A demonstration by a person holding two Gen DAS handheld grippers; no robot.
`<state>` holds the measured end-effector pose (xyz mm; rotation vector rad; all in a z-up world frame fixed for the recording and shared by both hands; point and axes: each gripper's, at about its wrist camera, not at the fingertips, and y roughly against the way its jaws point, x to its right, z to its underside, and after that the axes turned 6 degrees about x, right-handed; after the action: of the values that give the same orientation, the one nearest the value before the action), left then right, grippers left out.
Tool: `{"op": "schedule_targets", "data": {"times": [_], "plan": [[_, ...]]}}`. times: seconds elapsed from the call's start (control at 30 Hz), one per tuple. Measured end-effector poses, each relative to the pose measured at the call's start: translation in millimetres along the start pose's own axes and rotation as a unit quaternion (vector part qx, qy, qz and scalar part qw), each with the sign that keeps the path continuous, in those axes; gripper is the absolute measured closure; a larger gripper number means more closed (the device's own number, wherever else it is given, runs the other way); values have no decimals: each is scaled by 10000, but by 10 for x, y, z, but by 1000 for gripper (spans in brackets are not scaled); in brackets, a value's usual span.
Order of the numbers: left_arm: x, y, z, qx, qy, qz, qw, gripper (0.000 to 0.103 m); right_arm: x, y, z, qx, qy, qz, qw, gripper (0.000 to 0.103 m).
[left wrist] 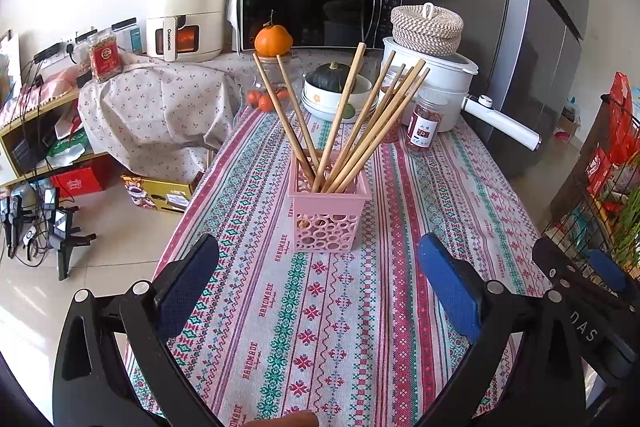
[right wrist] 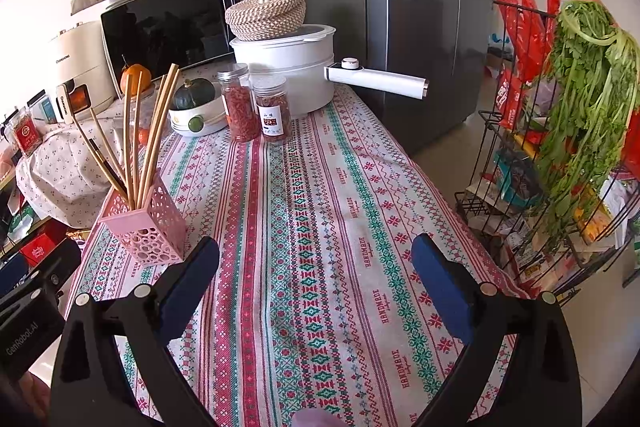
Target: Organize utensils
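A pink perforated holder [left wrist: 326, 217] stands upright on the patterned tablecloth [left wrist: 320, 327]. Several wooden chopsticks [left wrist: 340, 123] stand in it, fanned out. My left gripper [left wrist: 318, 279] is open and empty, just in front of the holder and above the cloth. In the right wrist view the holder [right wrist: 148, 231] stands at the left with the chopsticks [right wrist: 140, 139] in it. My right gripper [right wrist: 316, 275] is open and empty over bare cloth [right wrist: 320, 227], to the right of the holder. The right gripper also shows at the left wrist view's right edge [left wrist: 592, 283].
At the table's far end stand a white pot with a long handle [right wrist: 288, 75], two spice jars [right wrist: 256, 111], a bowl with a squash [right wrist: 196, 111] and a microwave [left wrist: 316, 7]. A wire rack with greens [right wrist: 560, 155] stands right of the table, a fridge [right wrist: 420, 7] behind.
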<state>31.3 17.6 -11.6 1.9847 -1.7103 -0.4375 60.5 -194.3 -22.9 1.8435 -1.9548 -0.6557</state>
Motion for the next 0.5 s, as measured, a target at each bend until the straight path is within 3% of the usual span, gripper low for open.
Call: {"op": "schedule_targets", "data": {"times": [0.5], "plan": [[-7, -26, 15, -52, -1, -47, 10000, 7, -12, -10, 21, -52, 2, -10, 10000, 9]]}}
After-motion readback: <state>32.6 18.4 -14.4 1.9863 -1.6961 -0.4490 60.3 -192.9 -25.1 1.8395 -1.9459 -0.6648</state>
